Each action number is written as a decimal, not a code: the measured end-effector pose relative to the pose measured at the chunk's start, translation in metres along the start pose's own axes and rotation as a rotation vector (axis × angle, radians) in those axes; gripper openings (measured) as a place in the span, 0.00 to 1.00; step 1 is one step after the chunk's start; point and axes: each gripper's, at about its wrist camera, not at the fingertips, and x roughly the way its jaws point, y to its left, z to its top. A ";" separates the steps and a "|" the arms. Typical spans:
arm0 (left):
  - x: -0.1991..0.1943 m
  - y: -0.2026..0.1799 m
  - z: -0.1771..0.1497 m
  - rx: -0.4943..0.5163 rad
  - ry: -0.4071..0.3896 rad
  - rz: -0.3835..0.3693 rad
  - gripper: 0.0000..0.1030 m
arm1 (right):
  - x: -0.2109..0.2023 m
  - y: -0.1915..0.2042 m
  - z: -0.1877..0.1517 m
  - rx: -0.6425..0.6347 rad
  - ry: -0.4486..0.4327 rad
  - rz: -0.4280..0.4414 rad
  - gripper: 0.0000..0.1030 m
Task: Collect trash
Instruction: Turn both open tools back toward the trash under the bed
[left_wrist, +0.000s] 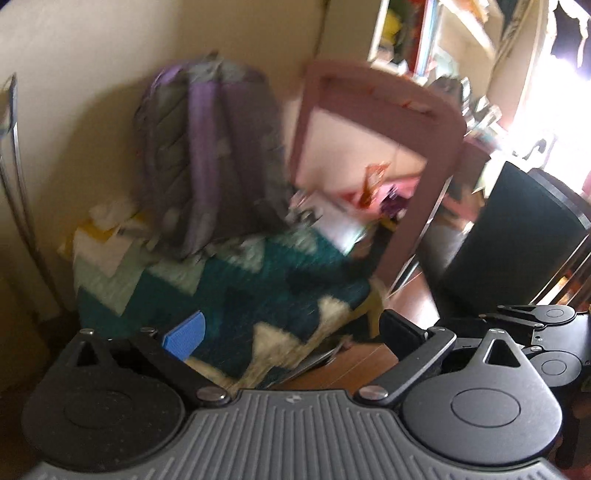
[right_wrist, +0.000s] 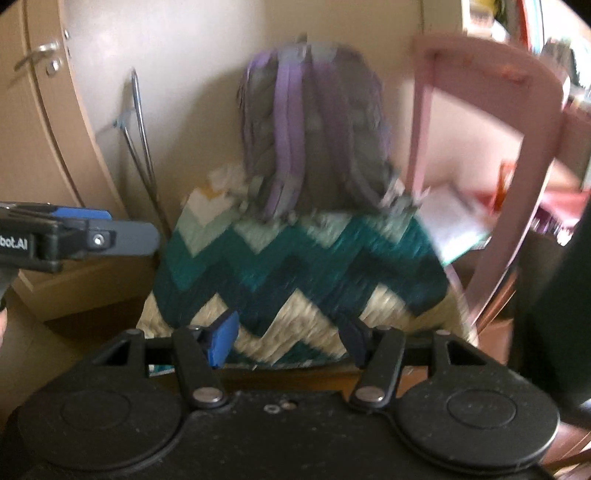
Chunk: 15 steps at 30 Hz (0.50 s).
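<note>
I have both claws pointed down at a corner heaped with stuff, and the view is smeared with blur. My left claw (left_wrist: 291, 332) is spread wide with nothing between its fingers; my right claw (right_wrist: 291, 341) stands partly spread, also empty.

Ahead lies a zigzag rug (right_wrist: 303, 280) in teal and cream, with a purple backpack (right_wrist: 314, 136) standing on its far end against the wall. A pink chair (left_wrist: 376, 162) is just right of it, and a dark bin (left_wrist: 517, 236) sits further right.

The trash, as I judge it, is the pale crumpled paper (left_wrist: 110, 229) at the rug's left far edge beside the backpack, plus loose sheets (right_wrist: 454, 221) under the chair. Neither is within reach of a claw yet.

My worries: with this blur I could close on rug pile instead of paper, or snag a backpack strap. The two claws are close together, so they may knock each other. The chair legs could block the sheets.
</note>
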 end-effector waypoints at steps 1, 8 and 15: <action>0.007 0.011 -0.008 -0.003 0.017 0.007 0.98 | 0.015 0.004 -0.006 0.009 0.023 0.003 0.58; 0.067 0.083 -0.077 0.022 0.167 0.038 0.98 | 0.104 0.021 -0.052 0.060 0.184 -0.018 0.58; 0.134 0.128 -0.149 0.136 0.292 0.055 0.98 | 0.188 0.016 -0.102 0.146 0.359 -0.060 0.58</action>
